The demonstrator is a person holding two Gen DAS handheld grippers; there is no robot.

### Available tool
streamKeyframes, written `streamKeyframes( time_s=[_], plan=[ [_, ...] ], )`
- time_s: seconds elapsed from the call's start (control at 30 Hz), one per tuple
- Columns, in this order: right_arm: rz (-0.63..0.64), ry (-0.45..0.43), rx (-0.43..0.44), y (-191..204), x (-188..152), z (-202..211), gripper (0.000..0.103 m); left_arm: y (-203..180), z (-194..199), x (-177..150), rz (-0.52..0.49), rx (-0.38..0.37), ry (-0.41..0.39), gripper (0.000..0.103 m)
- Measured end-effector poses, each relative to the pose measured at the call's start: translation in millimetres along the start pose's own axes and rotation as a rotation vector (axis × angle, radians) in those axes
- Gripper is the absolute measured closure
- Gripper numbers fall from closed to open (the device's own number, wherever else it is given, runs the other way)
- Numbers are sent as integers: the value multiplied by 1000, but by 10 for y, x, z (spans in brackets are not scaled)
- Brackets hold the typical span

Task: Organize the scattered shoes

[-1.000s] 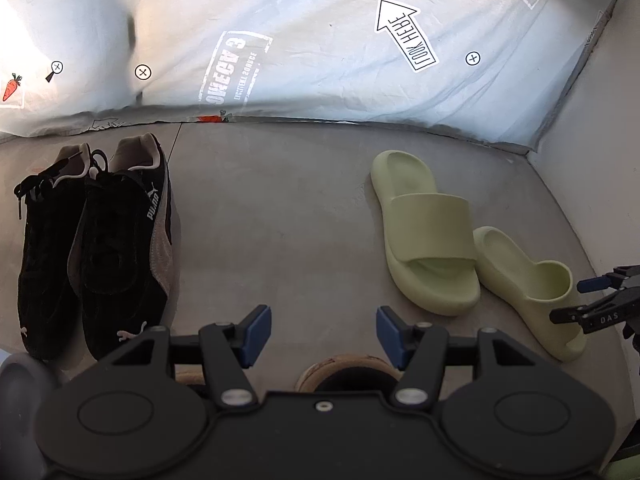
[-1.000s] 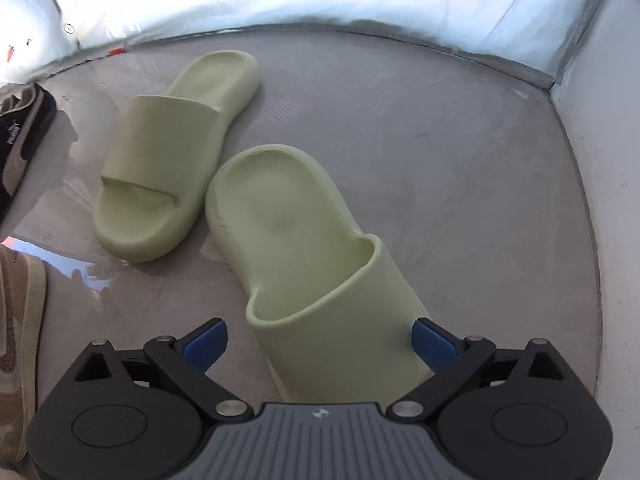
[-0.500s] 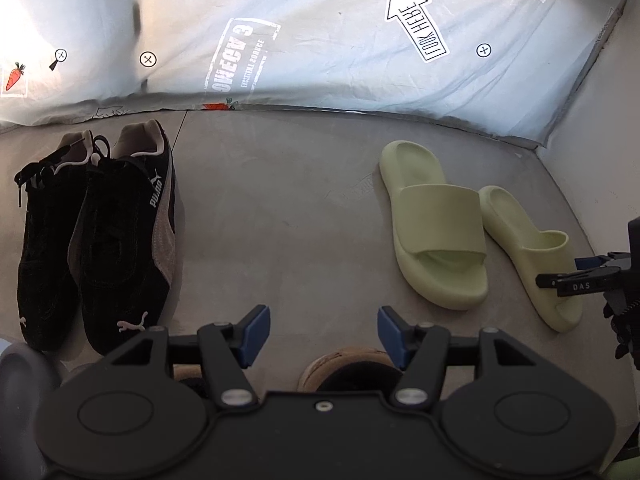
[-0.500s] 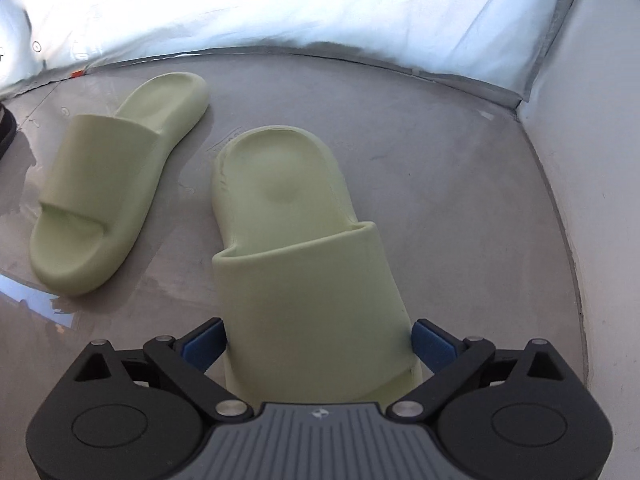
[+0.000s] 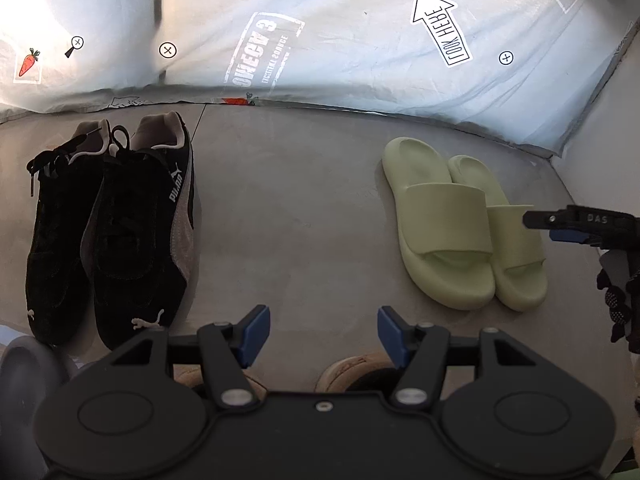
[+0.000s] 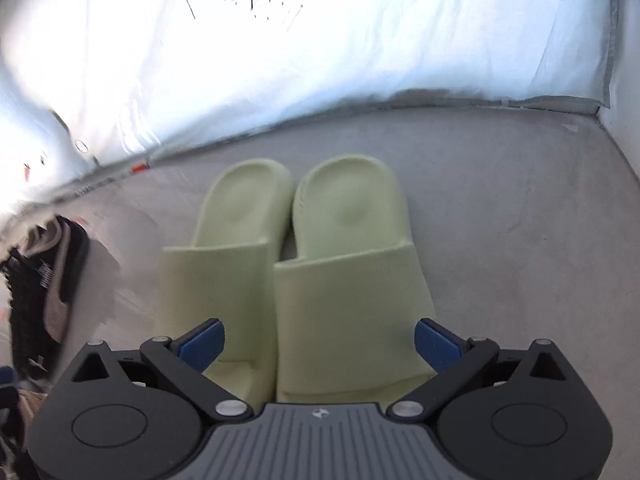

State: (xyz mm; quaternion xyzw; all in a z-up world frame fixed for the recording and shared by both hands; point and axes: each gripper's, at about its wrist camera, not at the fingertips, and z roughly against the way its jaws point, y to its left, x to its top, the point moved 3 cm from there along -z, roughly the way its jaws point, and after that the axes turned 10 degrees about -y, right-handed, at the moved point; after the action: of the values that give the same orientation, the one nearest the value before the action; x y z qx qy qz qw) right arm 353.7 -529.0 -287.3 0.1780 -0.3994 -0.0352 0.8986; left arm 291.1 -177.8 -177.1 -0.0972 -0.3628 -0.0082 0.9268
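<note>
Two pale green slides lie side by side and touching on the grey floor, heels toward the back sheet: the left slide (image 5: 440,220) (image 6: 224,256) and the right slide (image 5: 508,232) (image 6: 352,264). My right gripper (image 6: 320,344) is open, its blue pads standing on either side of the right slide's strap; it also shows in the left wrist view (image 5: 568,226). A pair of black Puma sneakers (image 5: 120,220) (image 6: 44,280) stands together at the left. My left gripper (image 5: 322,334) is open and empty above bare floor.
A printed white sheet (image 5: 320,40) runs along the back. A white wall (image 5: 608,140) closes the right side. Tan shoes (image 5: 360,368) lie partly hidden under my left gripper. A grey rounded object (image 5: 20,364) sits at the lower left.
The right slide turned and slid left until it lies parallel against the left slide. My right gripper moved with it and stays open. The left gripper barely moved.
</note>
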Motion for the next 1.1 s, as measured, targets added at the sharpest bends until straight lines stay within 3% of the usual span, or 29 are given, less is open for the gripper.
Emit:
streamKeyframes(
  time_s=[0.07,0.13,0.3,0.6,0.73,0.93,1.1],
  plan=[
    [-43,-62,-9,-111,30,111,2,-16,-29,6,-9,-1,2,43],
    [-34,-33,-44,-217,22,13,2,-58,-34,12,-36,-3,-6,43],
    [-58,-28,4,-259,-120,-330,5,-128,-11,-9,-74,-16,-22,43],
    [148,24,107,566,61,-617,6,-163,-69,-55,-105,-6,-3,43],
    [153,40,121,921,139,-685,6,-108,-44,-34,-108,35,-10,43],
    [90,49,60,1380,95,-711,5,69,-1,1,-52,68,-22,43],
    [196,61,113,1845,-41,-735,5,143,45,2,-31,77,-32,43]
  ],
)
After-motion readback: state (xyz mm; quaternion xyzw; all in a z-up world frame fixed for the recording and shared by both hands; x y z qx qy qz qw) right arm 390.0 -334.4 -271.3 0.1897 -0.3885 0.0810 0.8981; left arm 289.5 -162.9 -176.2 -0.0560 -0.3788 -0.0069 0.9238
